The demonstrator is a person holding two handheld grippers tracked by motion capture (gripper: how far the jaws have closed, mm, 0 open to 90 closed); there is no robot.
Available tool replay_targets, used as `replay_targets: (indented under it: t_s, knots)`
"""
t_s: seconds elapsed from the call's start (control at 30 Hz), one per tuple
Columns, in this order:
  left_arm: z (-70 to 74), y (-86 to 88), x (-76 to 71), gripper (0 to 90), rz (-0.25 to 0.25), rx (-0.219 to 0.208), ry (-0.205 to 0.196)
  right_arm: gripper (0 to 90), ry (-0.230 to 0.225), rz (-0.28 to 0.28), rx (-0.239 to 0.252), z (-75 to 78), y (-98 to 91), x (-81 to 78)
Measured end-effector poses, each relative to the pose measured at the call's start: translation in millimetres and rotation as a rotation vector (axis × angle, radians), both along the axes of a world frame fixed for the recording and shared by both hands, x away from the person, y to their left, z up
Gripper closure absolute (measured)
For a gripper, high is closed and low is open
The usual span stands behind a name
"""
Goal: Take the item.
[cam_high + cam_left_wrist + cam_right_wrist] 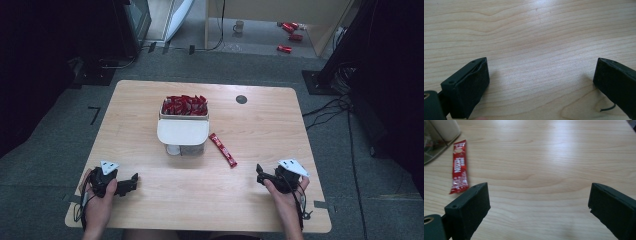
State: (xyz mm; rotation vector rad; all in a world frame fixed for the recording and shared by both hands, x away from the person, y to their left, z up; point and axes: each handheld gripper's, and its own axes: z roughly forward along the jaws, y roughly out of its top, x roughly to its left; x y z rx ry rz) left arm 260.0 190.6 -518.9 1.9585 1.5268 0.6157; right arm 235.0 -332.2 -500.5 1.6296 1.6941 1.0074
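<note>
A: Which step is being carried out?

B: A release is being judged complete: one red sachet point(222, 149) is lying loose at frame centre on the tabletop point(260, 195), right of the one box point(183, 131). Right tongs point(259, 174) and left tongs point(133, 182) are being held open, empty.

A: Next?

B: Another sachet is being called for.

Pale wood-grain table point(150, 105) – faint sheen, glossy red foil sachet point(223, 149)

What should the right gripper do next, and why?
Probably reach forward and left to the red sachet, which lies flat and alone on the table beside the box of sachets. The right gripper has its jaws wide open with nothing between them, and it is nearer than the left gripper.
</note>
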Motion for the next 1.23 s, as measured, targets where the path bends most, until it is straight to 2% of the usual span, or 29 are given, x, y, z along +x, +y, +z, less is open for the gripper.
replay_targets:
  t_s: [0.2,0.33,0.47,0.5,0.53,0.6,0.7,0.87,1.23]
  knots:
    - [0.0,0.0,0.0,0.8,0.000,0.000,0.000,3.5,0.022,-0.041,-0.010,-3.2,-27.7,-9.2]
    - [0.0,0.0,0.0,0.8,0.000,0.000,0.000,3.5,0.050,-0.040,-0.007,-7.4,-40.4,-13.4]
    - [0.0,0.1,0.0,0.8,0.000,0.001,-0.001,4.2,0.102,-0.055,-0.025,-15.0,-58.8,-18.1]
    - [0.0,0.1,0.0,0.8,0.000,0.001,-0.001,4.2,0.102,-0.055,-0.025,-15.0,-58.8,-18.1]
    - [0.0,0.1,0.0,0.8,0.000,0.001,-0.001,4.8,0.129,-0.061,-0.028,-18.2,-64.8,-19.5]
    - [0.0,0.1,0.0,0.8,-0.001,0.001,0.000,5.2,0.154,-0.063,-0.021,-21.1,-69.6,-20.5]
    - [0.0,0.0,0.0,0.8,0.000,0.000,-0.001,5.2,0.179,-0.053,-0.017,-22.6,-73.8,-21.3]
    - [0.0,-2.1,-1.4,0.8,0.000,0.003,0.000,4.2,0.182,-0.014,-0.082,-25.1,-73.5,-22.3]
    - [0.0,-2.0,-1.4,0.8,0.000,0.002,0.000,3.6,0.181,-0.009,-0.083,-25.6,-73.4,-21.4]
